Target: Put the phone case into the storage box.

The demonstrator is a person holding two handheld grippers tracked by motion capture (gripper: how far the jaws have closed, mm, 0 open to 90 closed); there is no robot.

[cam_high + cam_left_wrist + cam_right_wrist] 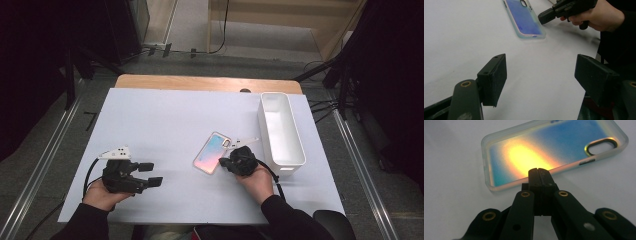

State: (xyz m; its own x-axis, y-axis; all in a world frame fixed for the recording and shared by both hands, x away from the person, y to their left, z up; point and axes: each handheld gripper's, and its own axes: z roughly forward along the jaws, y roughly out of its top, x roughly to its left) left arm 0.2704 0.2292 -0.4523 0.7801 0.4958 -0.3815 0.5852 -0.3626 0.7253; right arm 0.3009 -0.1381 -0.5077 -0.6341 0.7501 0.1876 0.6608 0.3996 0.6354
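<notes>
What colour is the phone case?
Iridescent: blue with a yellow-orange glow and a clear, frosted rim. The phone case shows best in the right gripper view.

Black tools (150, 174) with brass-ringed screws; trailing black cables; dark sleeves (85, 225)

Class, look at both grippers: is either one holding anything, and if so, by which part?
Nothing is held. The right gripper is shut and empty, its tips at the long edge of the phone case. The left gripper is open and empty.

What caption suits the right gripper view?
Shut right tongs poised at the long edge of an iridescent phone case on the white table.
</notes>
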